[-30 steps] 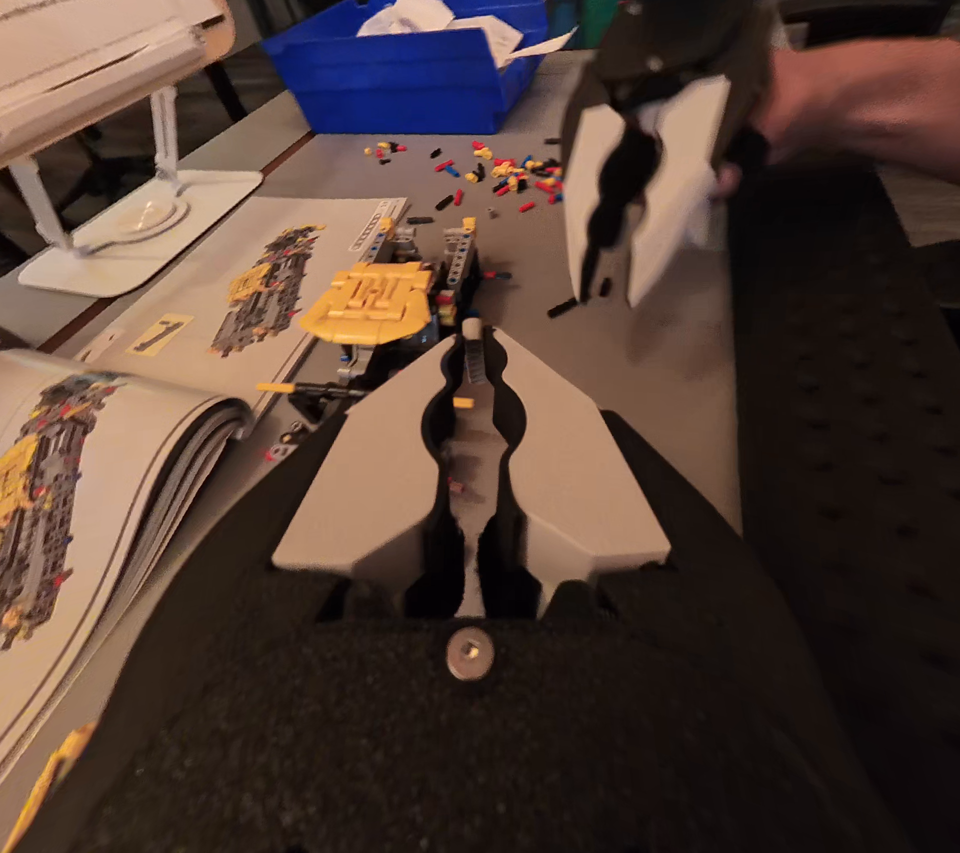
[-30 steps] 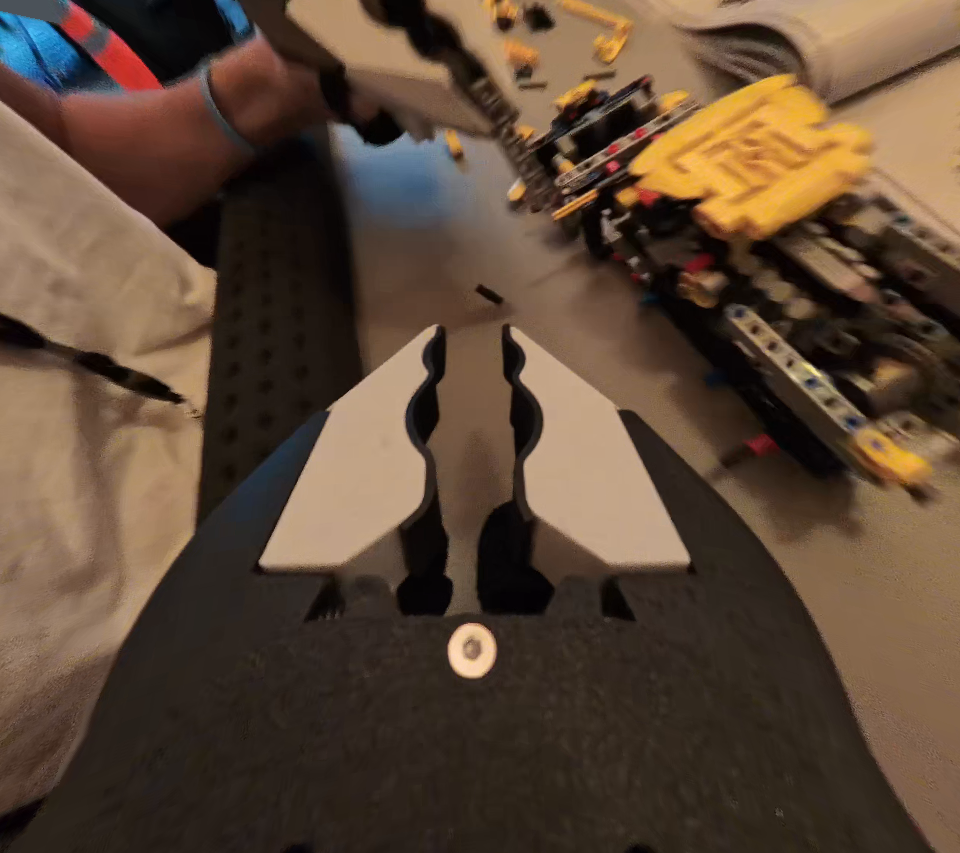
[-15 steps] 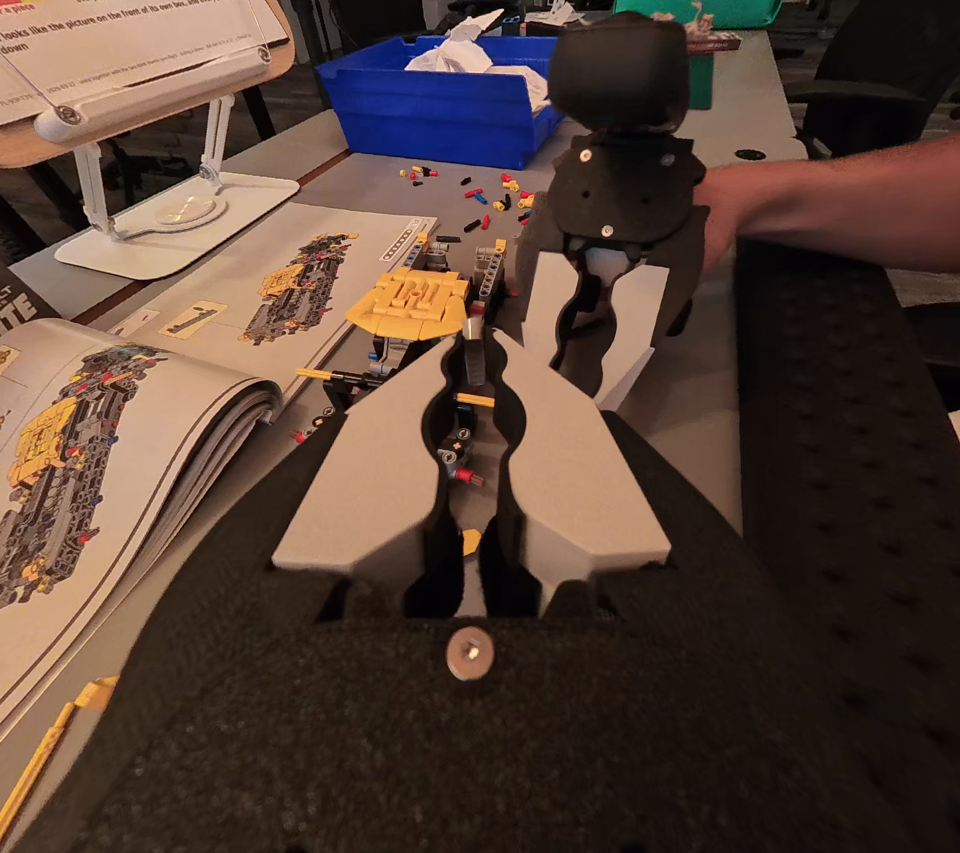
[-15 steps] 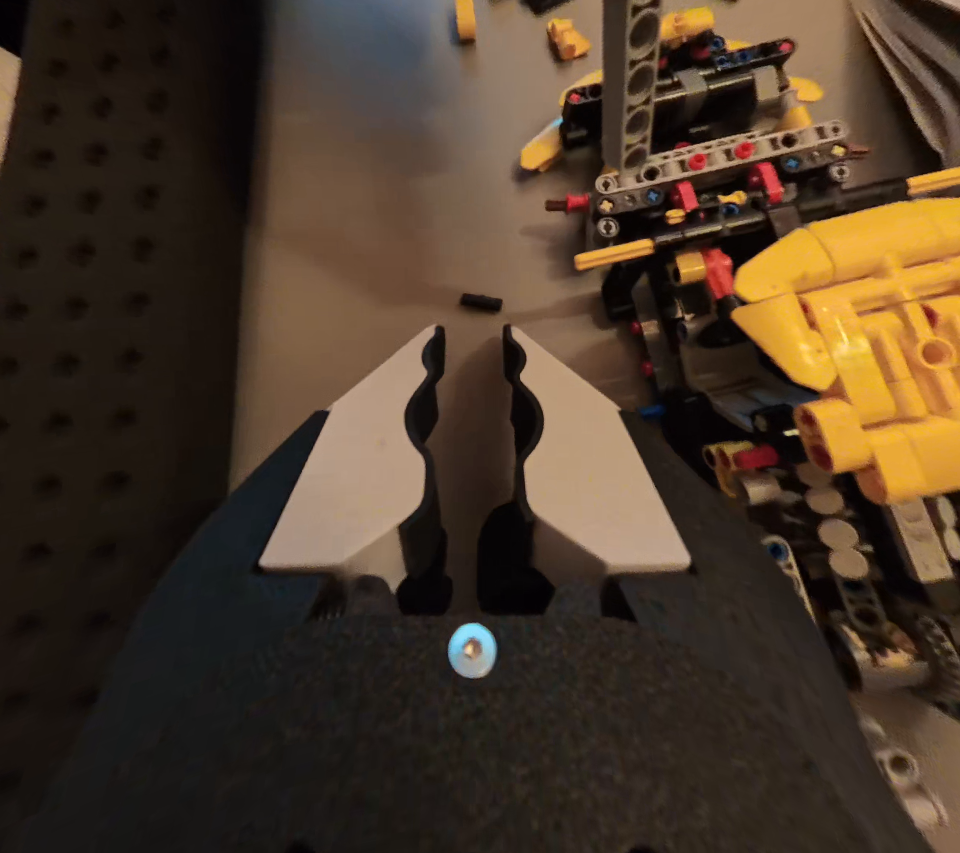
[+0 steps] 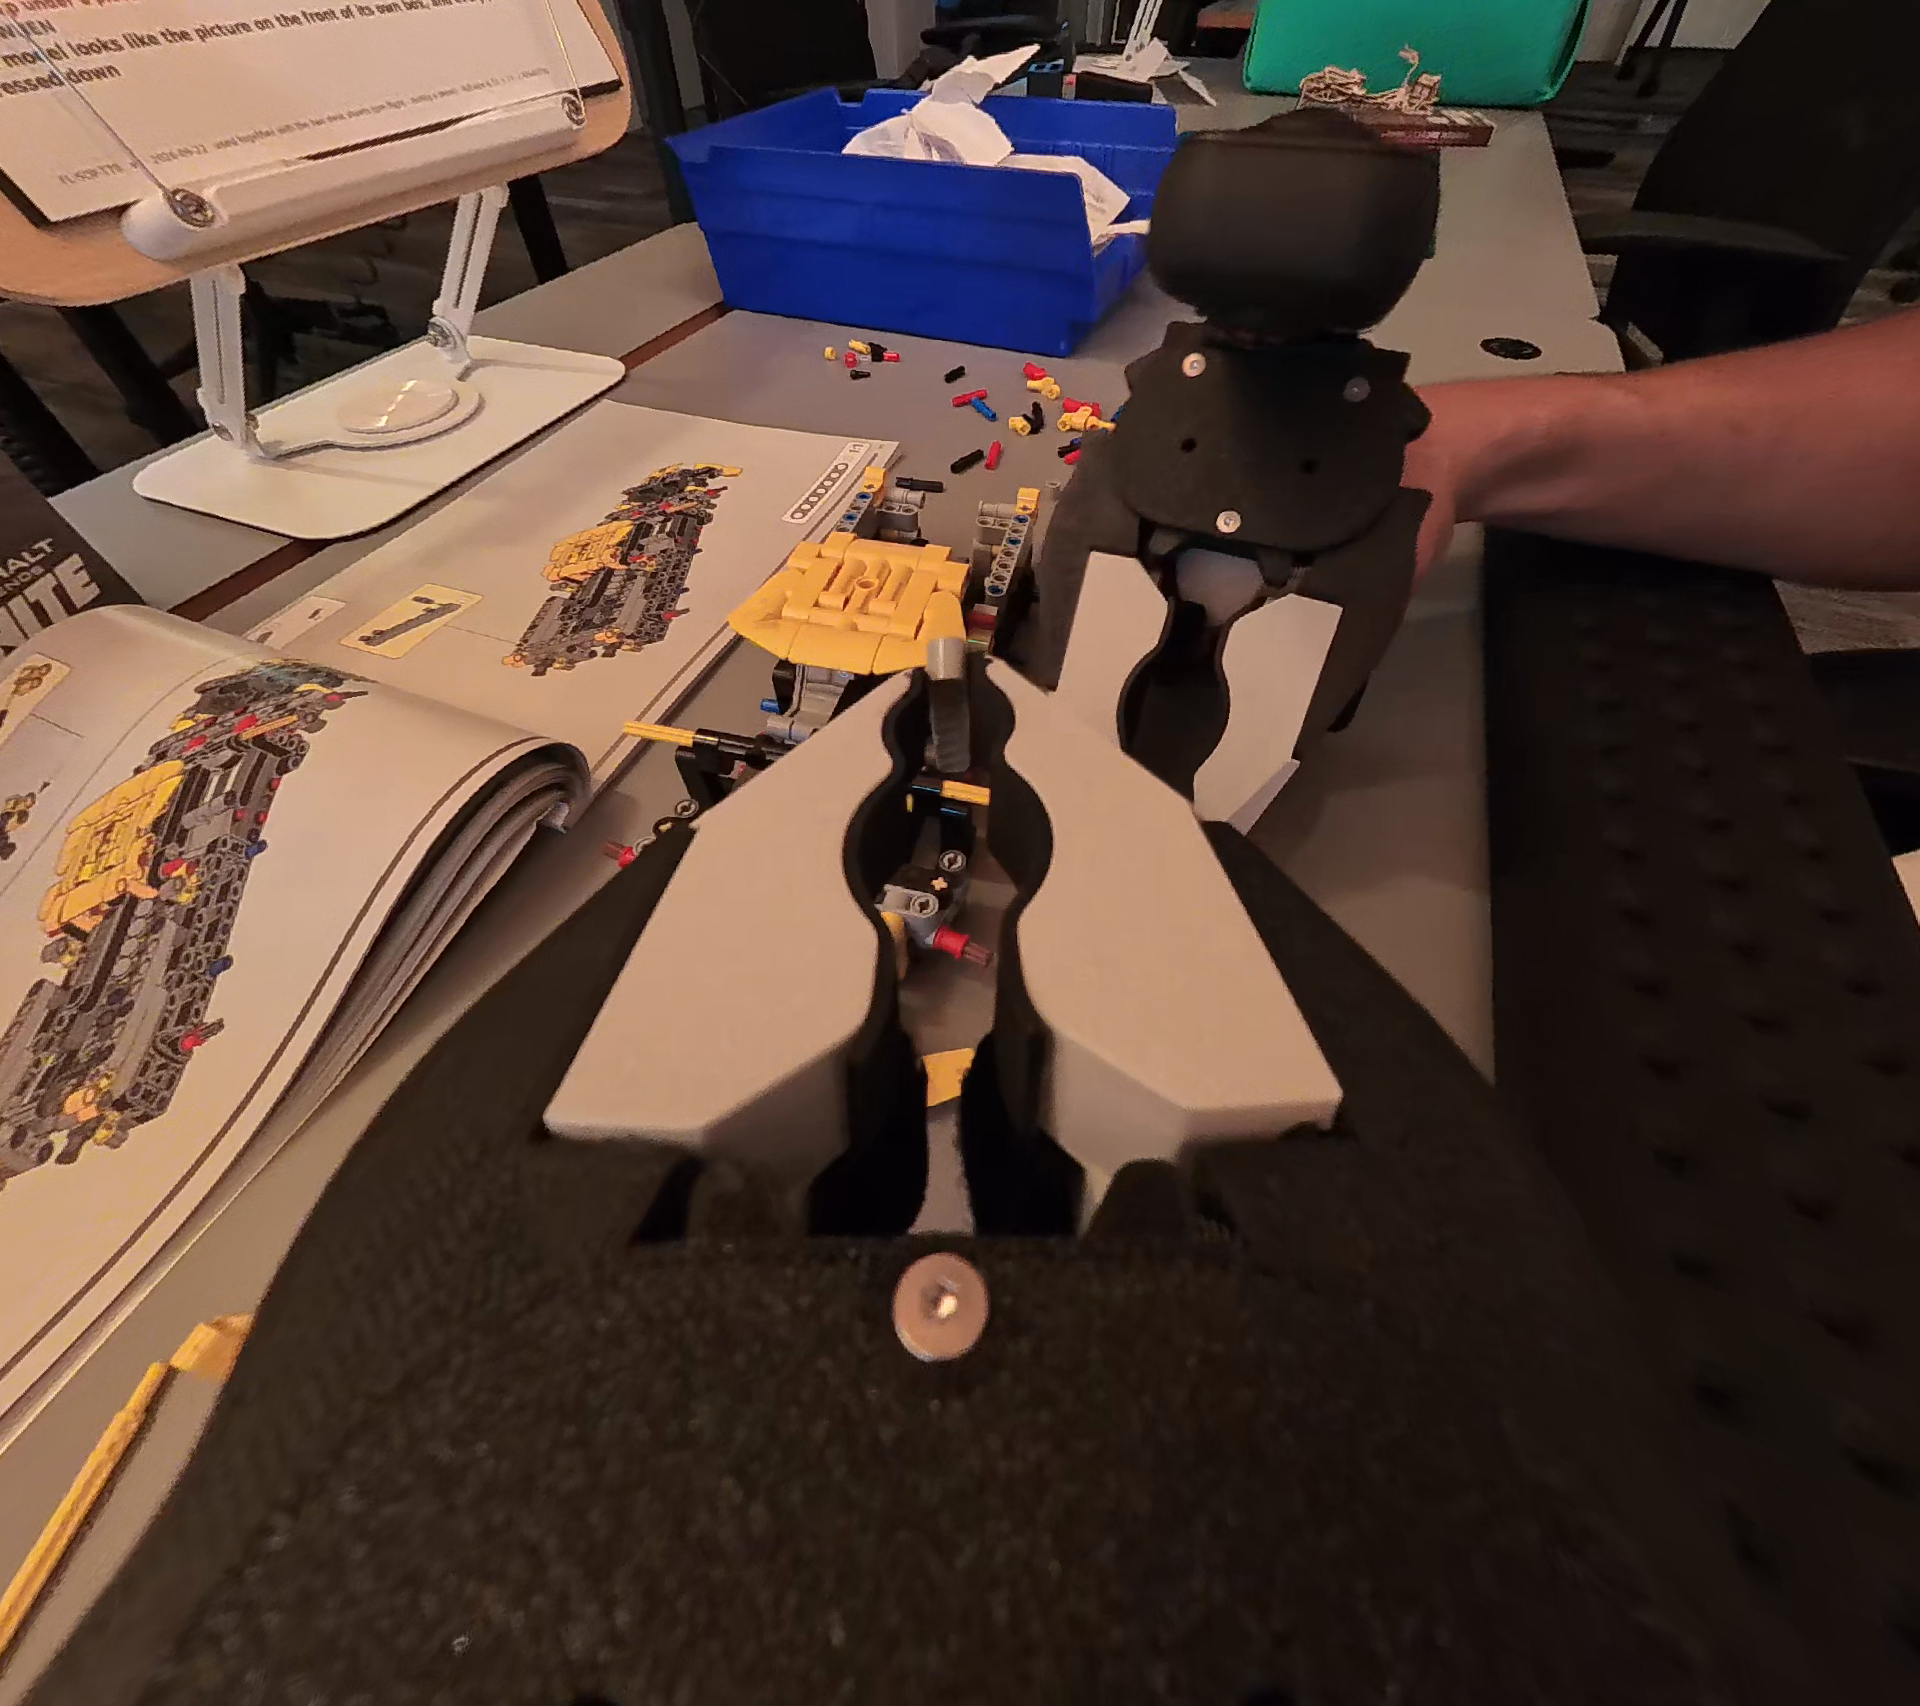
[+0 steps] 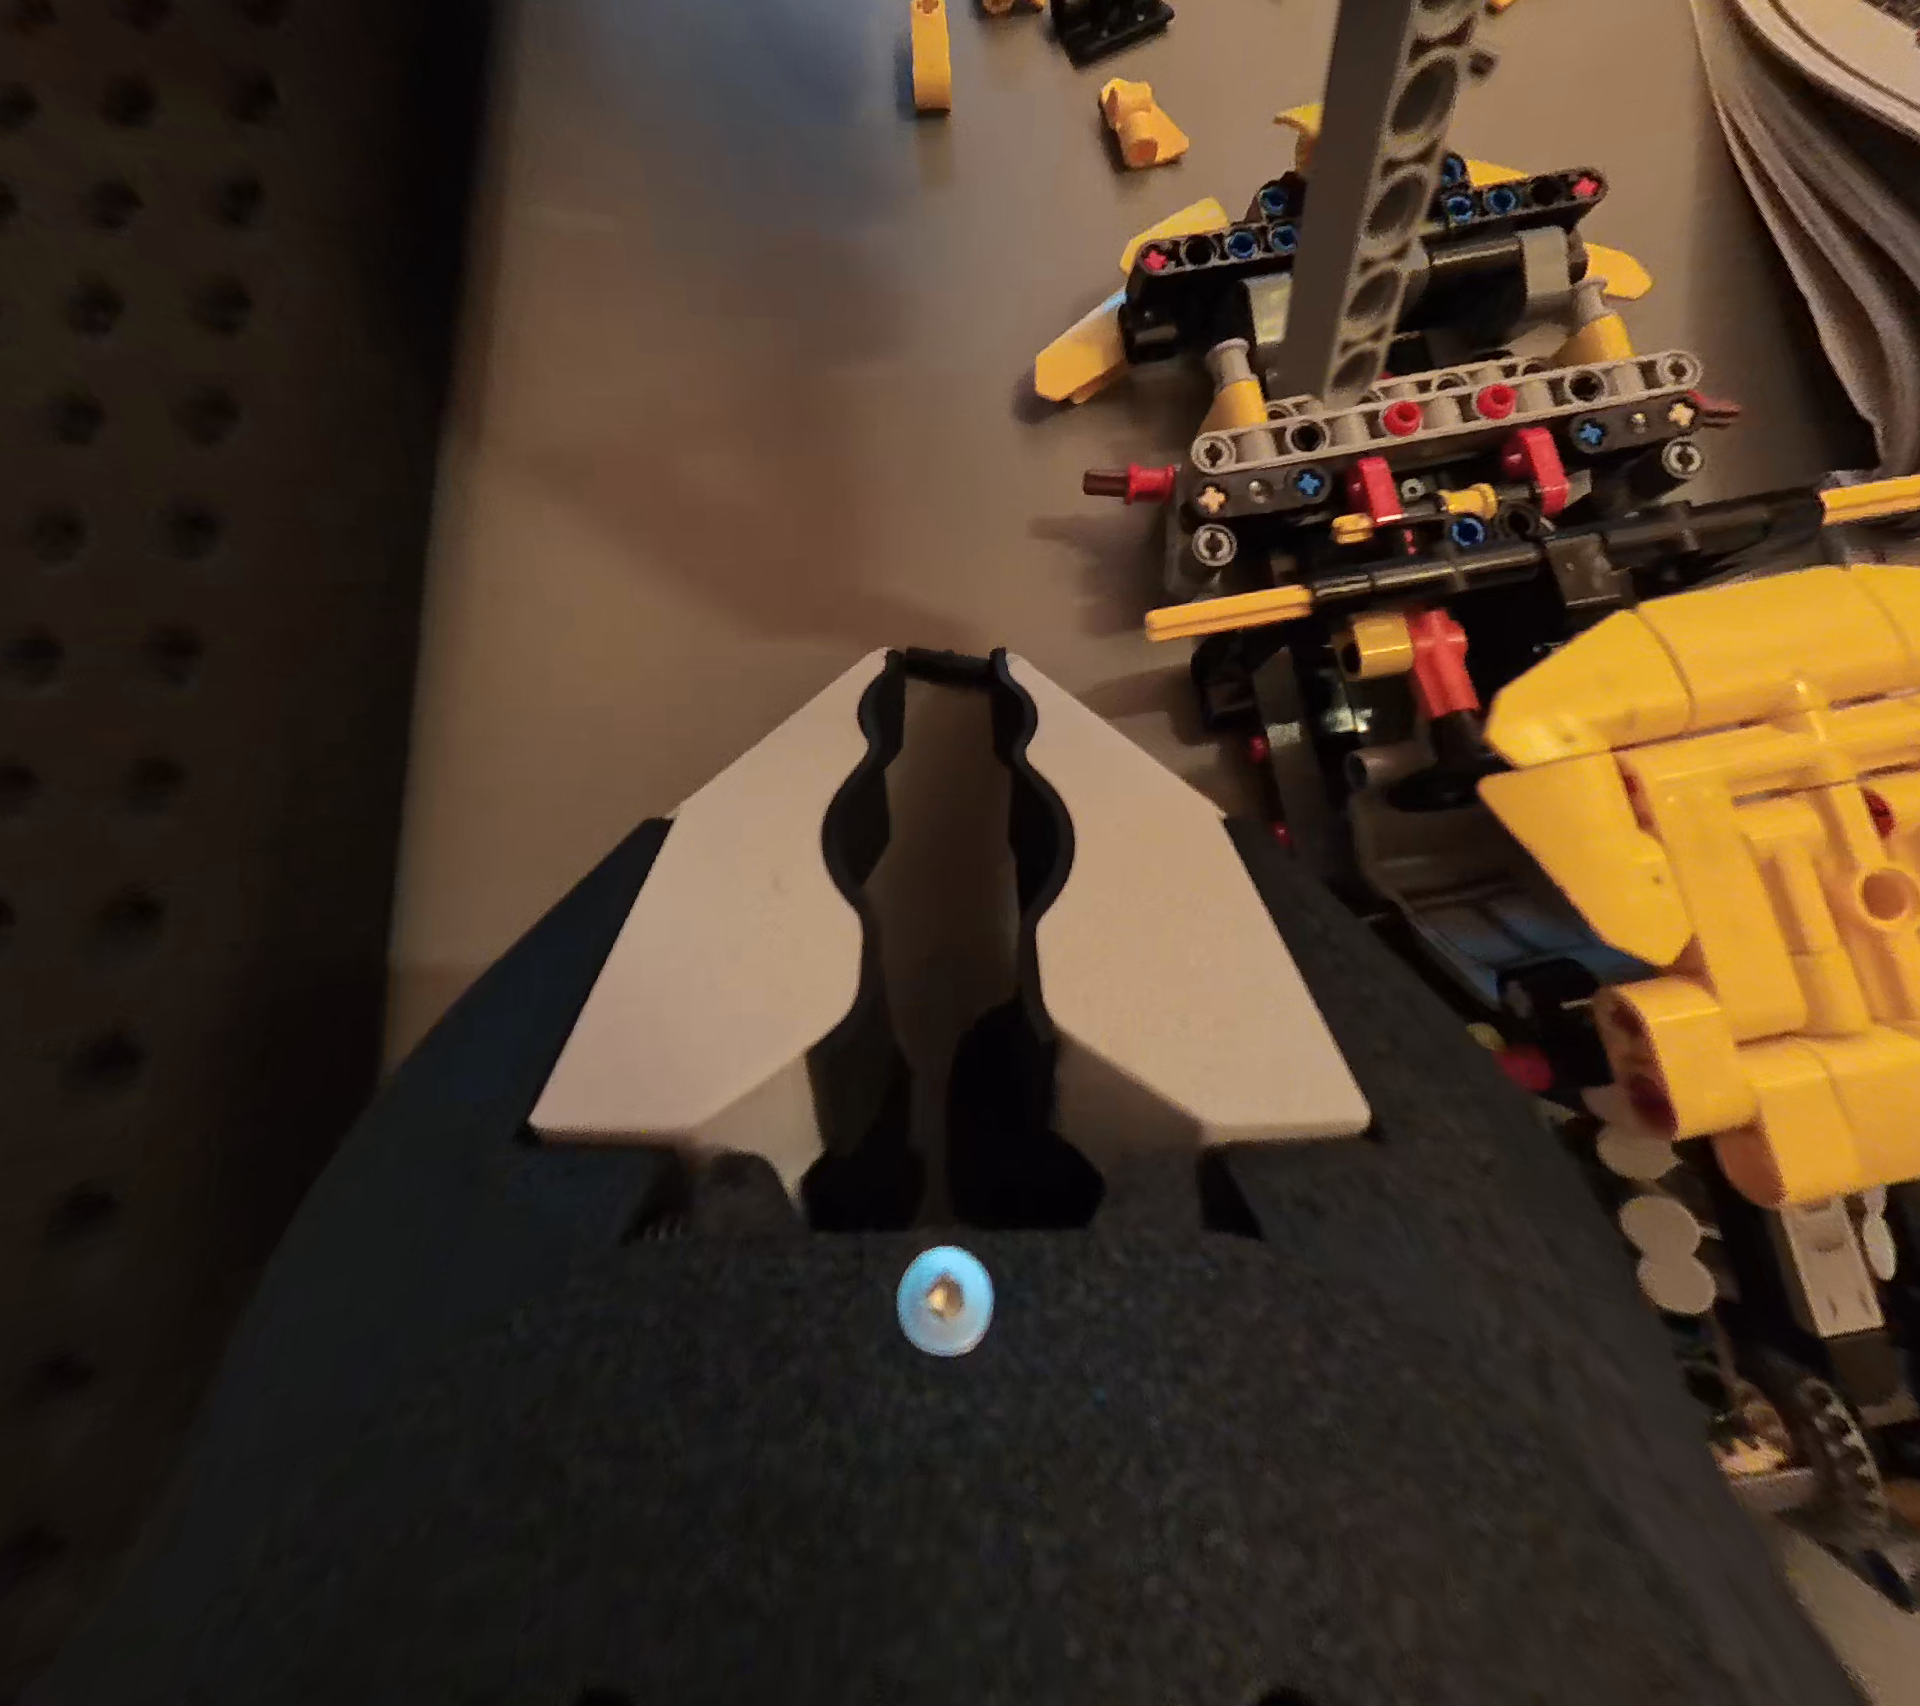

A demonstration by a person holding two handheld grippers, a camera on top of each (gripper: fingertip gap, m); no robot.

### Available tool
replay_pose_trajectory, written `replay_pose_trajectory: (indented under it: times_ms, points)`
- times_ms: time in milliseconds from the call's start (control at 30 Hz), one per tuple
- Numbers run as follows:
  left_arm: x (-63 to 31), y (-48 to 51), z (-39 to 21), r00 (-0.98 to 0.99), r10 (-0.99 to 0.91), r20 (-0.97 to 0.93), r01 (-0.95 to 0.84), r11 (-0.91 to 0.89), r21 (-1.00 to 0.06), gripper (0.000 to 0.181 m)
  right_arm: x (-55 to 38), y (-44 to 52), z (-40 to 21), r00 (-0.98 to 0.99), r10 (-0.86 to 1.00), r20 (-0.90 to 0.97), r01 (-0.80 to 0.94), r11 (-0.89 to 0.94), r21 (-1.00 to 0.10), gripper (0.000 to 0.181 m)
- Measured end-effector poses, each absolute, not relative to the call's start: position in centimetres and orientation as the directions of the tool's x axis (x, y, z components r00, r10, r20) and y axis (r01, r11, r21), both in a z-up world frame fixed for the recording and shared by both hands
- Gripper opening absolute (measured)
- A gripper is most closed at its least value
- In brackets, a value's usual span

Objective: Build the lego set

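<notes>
While grasping: left gripper (image 5: 948, 700) pinches grey holed beam (image 6: 1397, 129); right gripper (image 6: 945, 664) nips small black pin (image 6: 943, 662).
Bare grey tabletop (image 6: 675, 409) frame-left; yellow-black model (image 6: 1558, 669) crowds frame-right.

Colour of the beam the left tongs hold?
Grey beam, clearest in the right wrist view.

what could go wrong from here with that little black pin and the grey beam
1. The right gripper has the small black pin only at its very fingertips, so it may slip or flick away across the table.
2. The left gripper holds the long grey beam by one end; pushing could tilt it off the model.
3. The two grippers work close together beside the model and could bump each other.
</notes>
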State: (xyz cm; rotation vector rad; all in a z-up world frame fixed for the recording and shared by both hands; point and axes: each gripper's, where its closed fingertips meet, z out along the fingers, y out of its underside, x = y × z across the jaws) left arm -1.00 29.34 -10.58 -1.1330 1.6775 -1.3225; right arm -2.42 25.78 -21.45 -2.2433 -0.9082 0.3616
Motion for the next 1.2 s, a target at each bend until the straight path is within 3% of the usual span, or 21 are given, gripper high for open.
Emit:
replay_pose_trajectory:
  times_ms: [167, 400, 633, 733, 833, 1000, 1200]
  points:
    - [-1.0, 29.5, -10.6, -0.362, -0.932, -0.009, -0.207, 0.090, -0.974, 0.007, -2.4, 24.9, -21.4, 0.776, 0.631, -0.023, 0.451, -0.580, -0.679, 0.026]
    - [-1.0, 29.3, -10.6, -0.368, -0.930, -0.006, -0.207, 0.088, -0.974, 0.007, -2.0, 23.1, -21.4, 0.797, 0.604, -0.004, 0.448, -0.596, -0.666, 0.028]
    - [-1.0, 29.3, -10.7, -0.370, -0.929, 0.000, -0.211, 0.084, -0.974, 0.007, -2.2, 25.0, -21.4, 0.874, 0.484, -0.041, 0.328, -0.649, -0.686, 0.026]
    - [-1.0, 29.1, -10.7, -0.375, -0.927, 0.004, -0.214, 0.082, -0.973, 0.007, -2.5, 25.2, -21.4, 0.902, 0.429, -0.050, 0.272, -0.656, -0.704, 0.021]
    - [-1.0, 29.0, -10.7, -0.379, -0.925, 0.004, -0.216, 0.085, -0.973, 0.007, -1.8, 25.5, -21.5, 0.924, 0.379, 0.055, 0.300, -0.628, -0.718, 0.005]
    - [-1.0, 28.8, -11.0, -0.388, -0.922, -0.003, -0.225, 0.098, -0.969, 0.007, -1.7, 25.3, -21.0, 0.900, 0.417, 0.128, 0.381, -0.605, -0.699, 0.004]
    - [-1.4, 26.8, -11.7, -0.470, -0.879, -0.074, -0.215, 0.195, -0.957, 0.007, -1.4, 24.2, -12.8, 0.824, 0.547, 0.146, 0.444, -0.464, -0.766, 0.003]
